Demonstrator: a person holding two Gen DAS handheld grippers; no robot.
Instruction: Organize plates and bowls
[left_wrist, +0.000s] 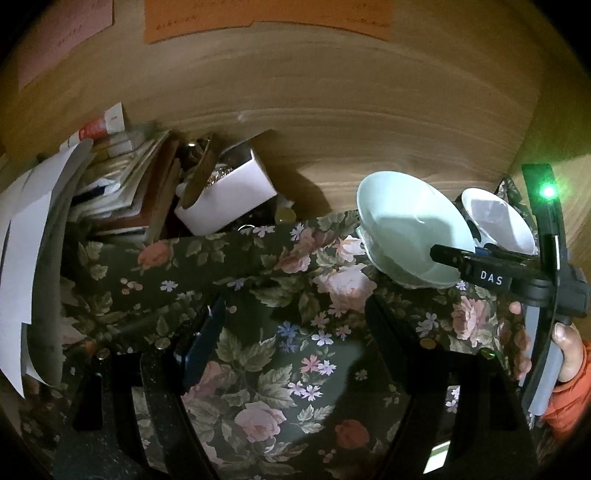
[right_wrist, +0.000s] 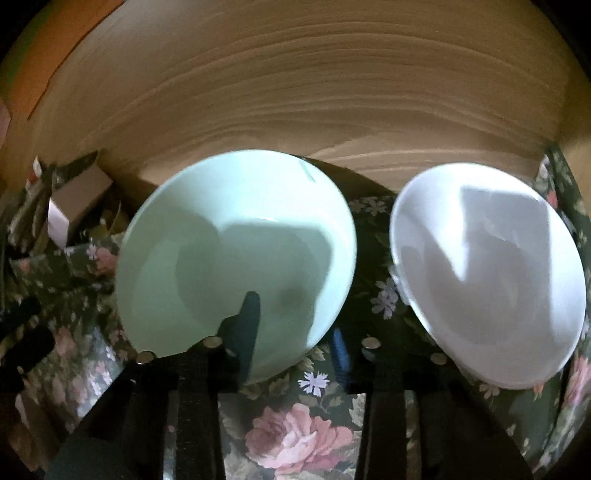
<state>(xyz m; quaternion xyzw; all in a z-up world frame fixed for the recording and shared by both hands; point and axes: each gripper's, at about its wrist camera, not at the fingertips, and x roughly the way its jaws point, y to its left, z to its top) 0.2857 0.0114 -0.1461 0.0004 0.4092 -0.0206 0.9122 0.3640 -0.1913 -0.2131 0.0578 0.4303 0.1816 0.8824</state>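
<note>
While your right gripper (right_wrist: 291, 332) stands spread, one finger (right_wrist: 245, 325) over the green bowl (right_wrist: 236, 240) at ten o'clock, your left gripper (left_wrist: 291, 317) stands apart; white bowl (right_wrist: 487, 280) at two.

The only lettering that reads clearly is "DAS", in white capitals on a small black block (left_wrist: 491, 277) on the right gripper (left_wrist: 448, 254), seen from the left wrist view; above it, on the same device's dark upright bar, a green light (left_wrist: 549, 191) glows, without any lettering; the orange paper (left_wrist: 266, 16) on the wooden wall carries lines of handwriting, too small and blurred to read; the pink paper (left_wrist: 62, 33) beside it bears handwriting equally illegible; the red and white packet (left_wrist: 101, 123) atop the pile at left shows small marks that cannot be made out; the right wrist view holds no readable text.
</note>
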